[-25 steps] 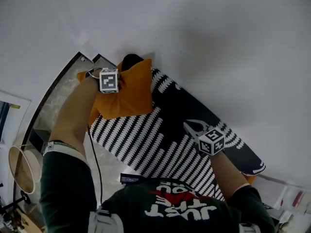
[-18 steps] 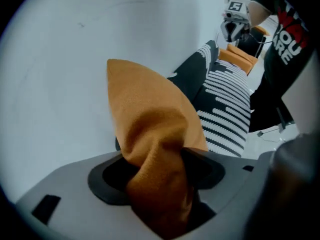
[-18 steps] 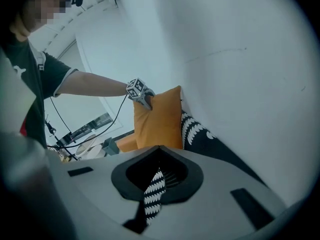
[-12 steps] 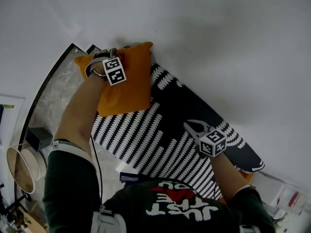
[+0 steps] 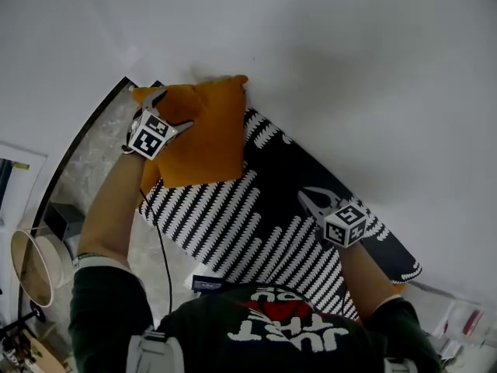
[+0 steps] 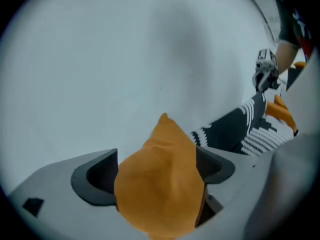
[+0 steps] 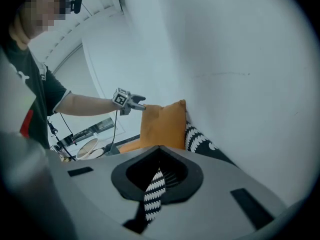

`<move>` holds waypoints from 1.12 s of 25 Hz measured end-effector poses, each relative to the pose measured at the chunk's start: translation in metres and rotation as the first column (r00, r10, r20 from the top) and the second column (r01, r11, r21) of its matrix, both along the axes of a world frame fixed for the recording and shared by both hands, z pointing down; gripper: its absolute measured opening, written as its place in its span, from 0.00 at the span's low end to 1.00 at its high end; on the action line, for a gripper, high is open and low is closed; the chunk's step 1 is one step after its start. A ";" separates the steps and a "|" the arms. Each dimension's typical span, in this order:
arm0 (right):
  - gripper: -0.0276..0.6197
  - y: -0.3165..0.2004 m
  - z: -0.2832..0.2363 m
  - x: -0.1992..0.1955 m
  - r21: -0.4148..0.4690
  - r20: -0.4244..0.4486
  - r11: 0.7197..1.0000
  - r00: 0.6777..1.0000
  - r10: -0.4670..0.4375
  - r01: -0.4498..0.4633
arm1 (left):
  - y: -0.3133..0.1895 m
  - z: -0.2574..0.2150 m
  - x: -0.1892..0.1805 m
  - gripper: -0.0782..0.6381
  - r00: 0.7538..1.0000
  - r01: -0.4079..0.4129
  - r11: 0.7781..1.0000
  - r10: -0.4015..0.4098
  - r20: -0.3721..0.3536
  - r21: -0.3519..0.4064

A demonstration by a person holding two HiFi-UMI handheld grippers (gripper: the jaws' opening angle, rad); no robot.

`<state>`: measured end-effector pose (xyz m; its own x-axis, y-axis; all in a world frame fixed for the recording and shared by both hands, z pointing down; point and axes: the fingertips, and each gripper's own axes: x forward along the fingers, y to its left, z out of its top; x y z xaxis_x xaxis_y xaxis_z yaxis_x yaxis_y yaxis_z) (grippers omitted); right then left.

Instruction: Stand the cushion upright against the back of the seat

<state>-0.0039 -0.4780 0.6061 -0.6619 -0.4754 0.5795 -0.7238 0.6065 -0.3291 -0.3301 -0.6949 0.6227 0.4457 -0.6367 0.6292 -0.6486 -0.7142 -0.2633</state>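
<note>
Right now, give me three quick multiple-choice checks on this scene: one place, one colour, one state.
1. Where is the cushion?
A. on the floor
B. upright on the patterned seat cover, against the white surface behind it
C. flat on a table

2. What colour is the cushion?
A. blue
B. green
C. orange

3. State of the right gripper?
A. open and empty
B. shut on the cushion
C. shut on the patterned seat cover

Key:
1 B: the right gripper view shows it standing against the white surface.
2 C: it is orange in every view.
3 C: a striped fold of the cover is pinched between its closed jaws.
</note>
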 end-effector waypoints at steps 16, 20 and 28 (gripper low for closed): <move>0.08 0.133 -0.089 0.071 0.153 0.145 0.986 0.989 0.038 -0.060 | 0.348 -0.111 0.063 0.19 0.639 0.286 0.957 -0.223 -0.737 -0.042; 0.08 0.196 -0.099 0.108 0.177 0.153 0.984 0.988 -0.012 -0.015 | 0.454 -0.133 0.102 0.13 0.577 0.348 0.936 -0.263 -0.773 -0.058; 0.08 0.304 -0.123 0.155 0.178 0.200 0.983 0.977 -0.080 0.044 | 0.625 -0.174 0.147 0.13 0.585 0.444 0.894 -0.332 -0.740 -0.050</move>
